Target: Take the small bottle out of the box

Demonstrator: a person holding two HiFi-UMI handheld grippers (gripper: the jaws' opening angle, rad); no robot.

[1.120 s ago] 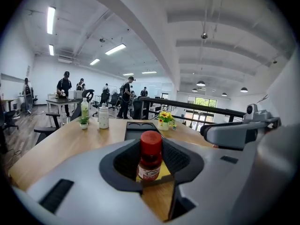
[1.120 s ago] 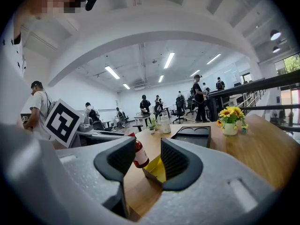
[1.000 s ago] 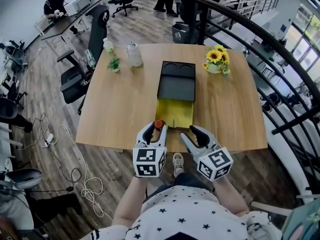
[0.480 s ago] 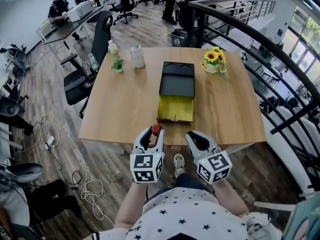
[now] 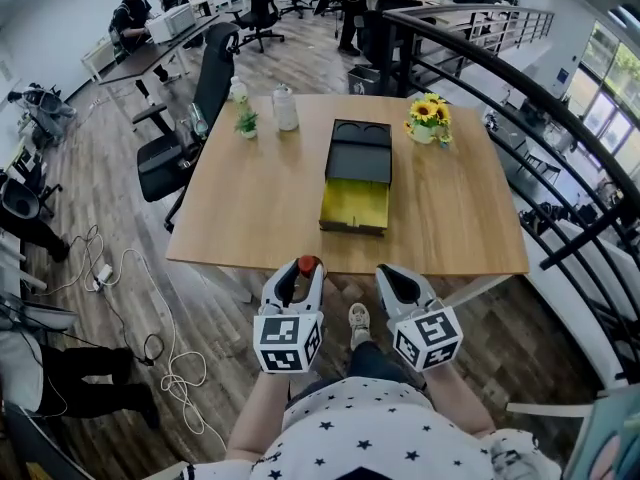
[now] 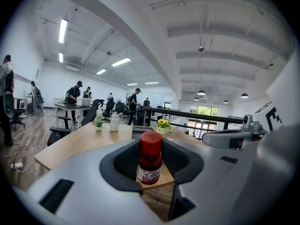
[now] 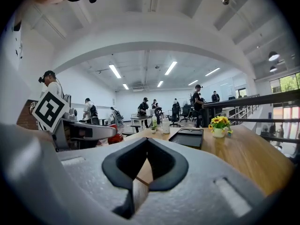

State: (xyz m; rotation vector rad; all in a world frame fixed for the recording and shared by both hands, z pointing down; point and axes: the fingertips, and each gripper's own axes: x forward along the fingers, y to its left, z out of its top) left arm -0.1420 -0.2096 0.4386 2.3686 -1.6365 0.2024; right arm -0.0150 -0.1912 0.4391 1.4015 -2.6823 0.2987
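Out of the box (image 5: 357, 158): small bottle (image 6: 151, 158) gripped in left claw (image 5: 301, 268)
Bottle upright, red cap on top, held just off the near edge of the surface (image 5: 250, 208), well apart from the black box and its open yellow drawer (image 5: 354, 204). Beside it, right claw (image 5: 392, 276) has just been closing, now clenched, nothing between its jaws

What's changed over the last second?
Both grippers pulled back from the table edge toward the person, the left gripper still clamped on the small bottle. The right gripper has just been closing its jaws, on nothing. The box, drawer out, stayed put.
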